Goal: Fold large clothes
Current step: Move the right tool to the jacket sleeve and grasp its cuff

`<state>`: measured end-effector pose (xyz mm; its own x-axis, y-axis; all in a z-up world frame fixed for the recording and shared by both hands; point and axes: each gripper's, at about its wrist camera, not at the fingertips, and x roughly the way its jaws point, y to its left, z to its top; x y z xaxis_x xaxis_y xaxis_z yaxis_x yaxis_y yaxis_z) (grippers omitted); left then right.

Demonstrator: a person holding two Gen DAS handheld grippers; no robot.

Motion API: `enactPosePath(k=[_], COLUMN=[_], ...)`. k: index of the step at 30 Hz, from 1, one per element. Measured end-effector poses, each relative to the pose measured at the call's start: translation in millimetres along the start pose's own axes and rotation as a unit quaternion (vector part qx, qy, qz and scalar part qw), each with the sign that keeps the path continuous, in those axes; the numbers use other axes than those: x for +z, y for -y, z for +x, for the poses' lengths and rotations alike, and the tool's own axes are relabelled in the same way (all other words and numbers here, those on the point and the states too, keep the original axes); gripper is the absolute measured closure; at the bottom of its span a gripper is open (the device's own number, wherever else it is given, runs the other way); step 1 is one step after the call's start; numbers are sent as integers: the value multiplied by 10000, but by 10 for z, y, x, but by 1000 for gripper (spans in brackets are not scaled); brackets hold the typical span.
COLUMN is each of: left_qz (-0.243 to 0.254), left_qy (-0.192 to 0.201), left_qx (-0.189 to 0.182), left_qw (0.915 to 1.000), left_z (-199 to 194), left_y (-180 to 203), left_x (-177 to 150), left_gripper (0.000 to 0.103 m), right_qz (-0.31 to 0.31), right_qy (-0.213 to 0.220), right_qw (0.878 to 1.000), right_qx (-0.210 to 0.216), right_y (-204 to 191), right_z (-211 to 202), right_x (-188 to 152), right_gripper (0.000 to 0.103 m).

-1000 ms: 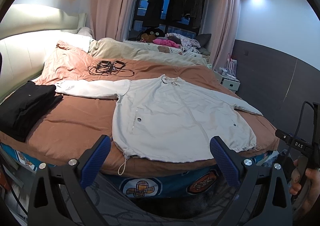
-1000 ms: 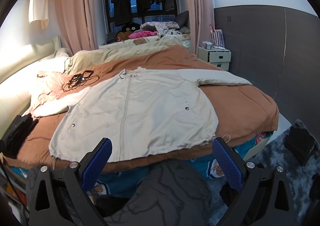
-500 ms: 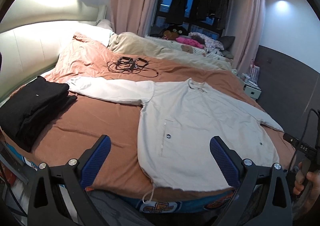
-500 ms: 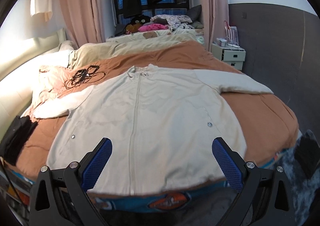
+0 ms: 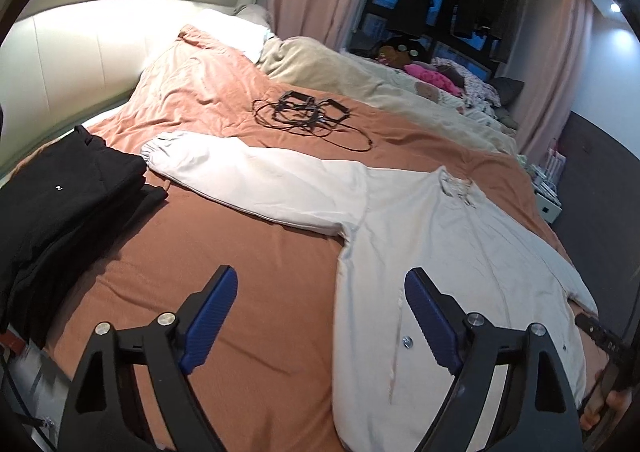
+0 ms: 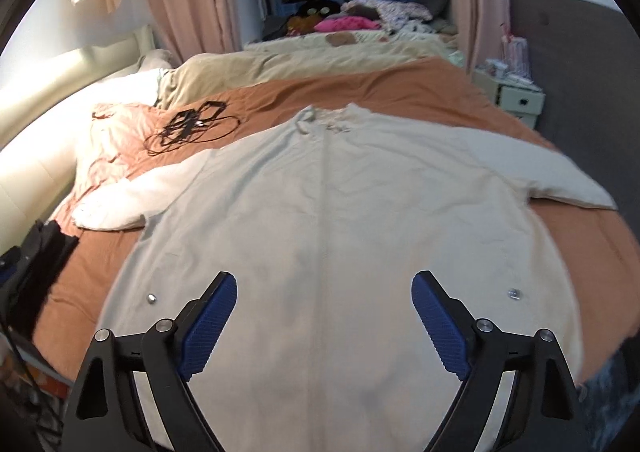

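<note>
A large cream zip-up jacket [image 6: 328, 220] lies flat, front up, on the brown bedspread [image 6: 420, 92], both sleeves spread out sideways. In the left wrist view the jacket [image 5: 460, 252] fills the right half and its left sleeve [image 5: 256, 176] reaches toward the left. My left gripper [image 5: 320, 316] is open and empty above the jacket's left side edge. My right gripper [image 6: 324, 316] is open and empty above the jacket's lower middle, over the zip line.
A stack of folded black clothes [image 5: 52, 212] sits at the bed's left edge. A tangle of black cables [image 5: 308, 116] lies beyond the sleeve. A beige duvet [image 6: 280, 64] and pillows lie at the head. A white nightstand [image 6: 516, 100] stands to the right.
Both grippers have moved forward and over the bed. The left one has swung toward the left sleeve and the right one is now above the jacket's middle. Both stay open.
</note>
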<state>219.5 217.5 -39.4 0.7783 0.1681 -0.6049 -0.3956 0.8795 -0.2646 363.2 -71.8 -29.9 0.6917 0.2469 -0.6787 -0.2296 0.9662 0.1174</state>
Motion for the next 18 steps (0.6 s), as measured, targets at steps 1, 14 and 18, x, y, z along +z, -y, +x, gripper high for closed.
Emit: enactPosePath(k=[1,14,18], left_qz=[-46,-1076,-1506], left_qy=[-29,-478,-650], left_qx=[49,513,601], left_qw=[10000,9917,9846], left_z=[64,1185,1563], left_y=[-39,-696,-949], left_x=[45,630,706], left_gripper=[19,37,46], right_qz=[2,-3,4], right_qy=[-49,-618,-752], right_qw=[10000,9950,9922], right_qx=[50,780,993], right_y=[-17,-505,-668], right_z=[62,1032,1305], right_x=[31,445,566], right_gripper=[17,44,52])
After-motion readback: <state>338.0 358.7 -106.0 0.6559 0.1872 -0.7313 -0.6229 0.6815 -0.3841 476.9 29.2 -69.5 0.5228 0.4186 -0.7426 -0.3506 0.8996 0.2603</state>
